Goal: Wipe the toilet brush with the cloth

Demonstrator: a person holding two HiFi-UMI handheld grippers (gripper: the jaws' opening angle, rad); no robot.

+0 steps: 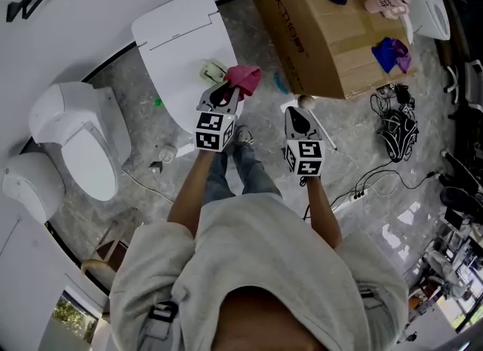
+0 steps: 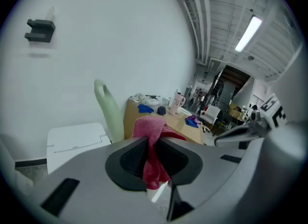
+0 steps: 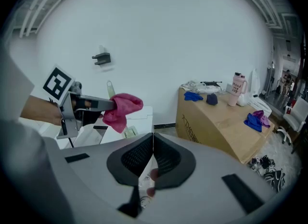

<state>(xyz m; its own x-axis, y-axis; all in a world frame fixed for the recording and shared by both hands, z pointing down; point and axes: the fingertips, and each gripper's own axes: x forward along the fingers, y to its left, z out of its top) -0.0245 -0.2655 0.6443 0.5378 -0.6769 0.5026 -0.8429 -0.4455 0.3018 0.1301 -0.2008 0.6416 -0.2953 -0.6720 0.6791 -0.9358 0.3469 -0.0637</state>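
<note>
Two grippers in view | left gripper [image 2: 153, 143] clamps a pink cloth [image 2: 149, 127] near the pale-green toilet brush [image 2: 108, 110] | right gripper [image 3: 153, 142] has its jaws pressed together

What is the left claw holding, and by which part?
The left gripper pinches the pink cloth by a bunched fold. Most of it bulges beyond the jaws.

From the head, steeply down past the shoulders onto left tool [image 1: 229, 93], right tool [image 1: 301, 115] and floor [image 1: 355, 142], all well below. From just behind the left jaws, roughly level toward wall [image 2: 120, 35] and box [image 2: 180, 123], cloth [image 2: 151, 138] very near. From just behind the right jaws, toward the same wall. Shared by both tool views: box and bracket [image 2: 40, 30]. In the right one, also the left tool with cloth.
</note>
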